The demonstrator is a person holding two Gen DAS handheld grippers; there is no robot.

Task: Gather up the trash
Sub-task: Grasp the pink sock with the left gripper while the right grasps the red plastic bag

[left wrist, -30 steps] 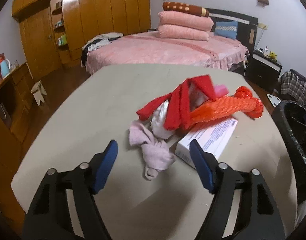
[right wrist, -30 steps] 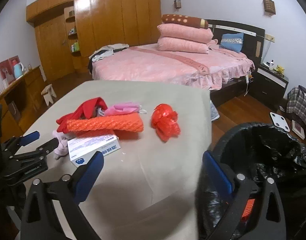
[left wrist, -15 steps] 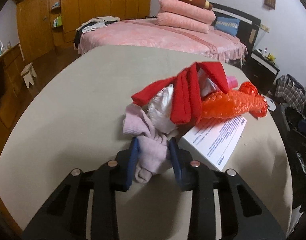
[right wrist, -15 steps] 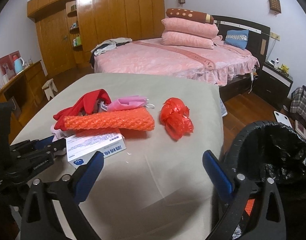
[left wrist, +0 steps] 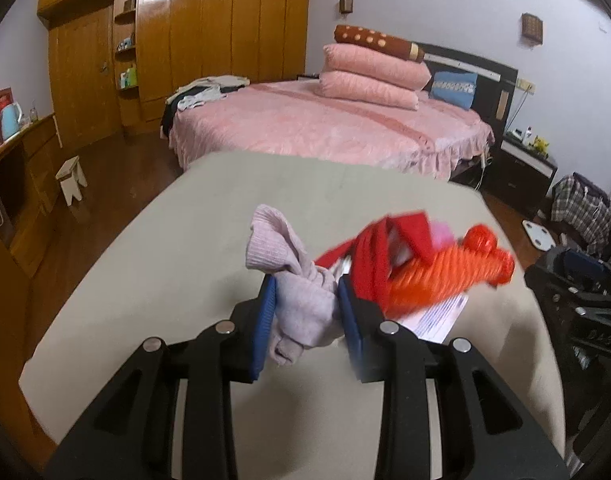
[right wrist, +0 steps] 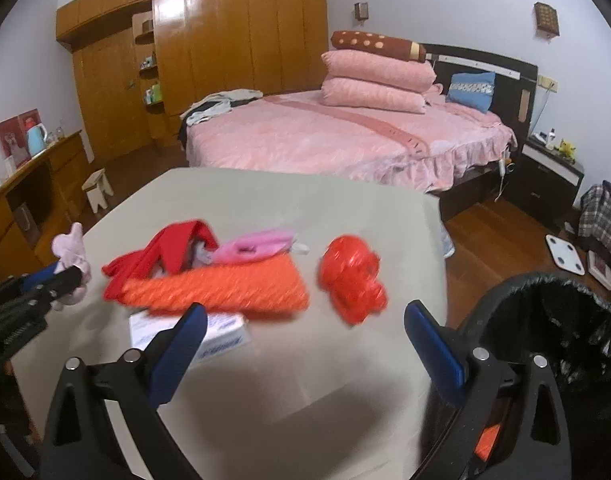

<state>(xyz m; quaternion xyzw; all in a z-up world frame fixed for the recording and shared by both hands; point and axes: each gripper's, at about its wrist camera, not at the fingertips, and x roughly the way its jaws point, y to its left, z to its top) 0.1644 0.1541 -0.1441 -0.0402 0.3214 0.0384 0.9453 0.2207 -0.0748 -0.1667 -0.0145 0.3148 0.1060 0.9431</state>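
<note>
My left gripper point(left wrist: 307, 292) is shut on a pale pink sock point(left wrist: 293, 276) and holds it above the beige table point(left wrist: 209, 240); it also shows in the right wrist view point(right wrist: 71, 258). On the table lie a red cloth point(right wrist: 165, 248), an orange mesh roll point(right wrist: 221, 292), a pink item point(right wrist: 257, 246), a white box point(right wrist: 221, 336) and a crumpled red bag point(right wrist: 351, 276). My right gripper point(right wrist: 303, 334) is open and empty, low over the table's near side in front of the red bag. A black-lined trash bin point(right wrist: 553, 320) stands at the table's right.
A pink bed point(right wrist: 345, 136) with stacked pillows stands behind the table. A wooden wardrobe point(right wrist: 209, 56) lines the back wall. A small stool point(right wrist: 99, 188) and a wooden sideboard point(right wrist: 25, 196) are at left. A nightstand point(right wrist: 549, 172) and a floor scale point(right wrist: 565, 254) are at right.
My left gripper closed on the pale pink sock and lifted it off the table, away from the pile. My right gripper stayed open and moved forward over the table.
</note>
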